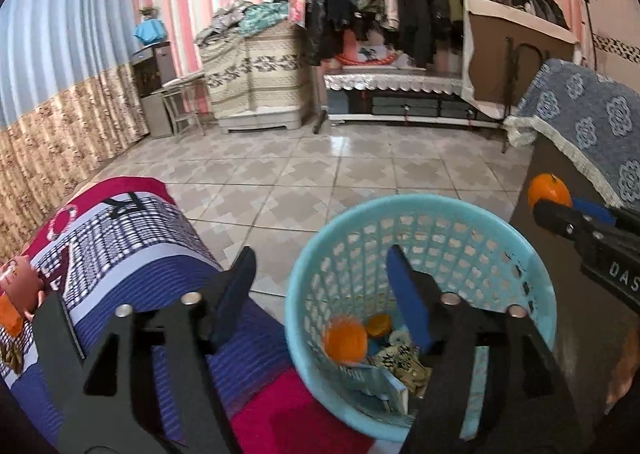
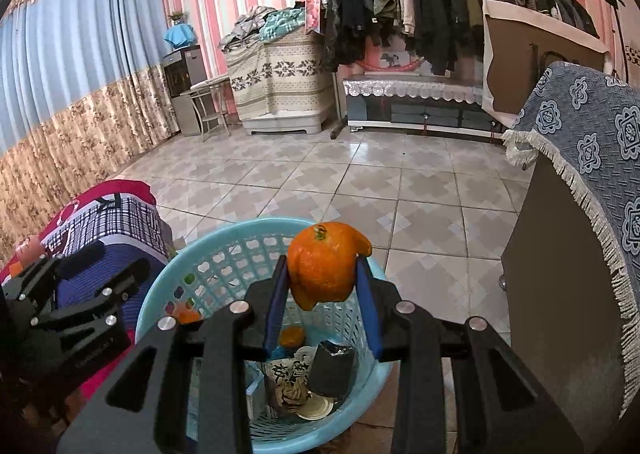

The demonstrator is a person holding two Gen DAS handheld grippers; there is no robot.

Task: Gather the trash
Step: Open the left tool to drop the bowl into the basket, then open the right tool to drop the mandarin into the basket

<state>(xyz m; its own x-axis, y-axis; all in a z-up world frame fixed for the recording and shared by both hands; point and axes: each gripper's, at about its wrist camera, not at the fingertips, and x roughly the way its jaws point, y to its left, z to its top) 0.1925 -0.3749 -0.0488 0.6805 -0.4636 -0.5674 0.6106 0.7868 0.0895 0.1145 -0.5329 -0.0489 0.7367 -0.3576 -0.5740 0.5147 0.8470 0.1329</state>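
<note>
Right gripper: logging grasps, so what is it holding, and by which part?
The right gripper holds an orange peel, pinched at its two sides, above the basket.

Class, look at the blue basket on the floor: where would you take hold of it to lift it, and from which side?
Grip the rim of the blue basket from above. It stands upright and open-topped, and the rim is a thin lip that jaws can close across. Choose the near edge, clear of the right gripper holding orange peel over it.
</note>
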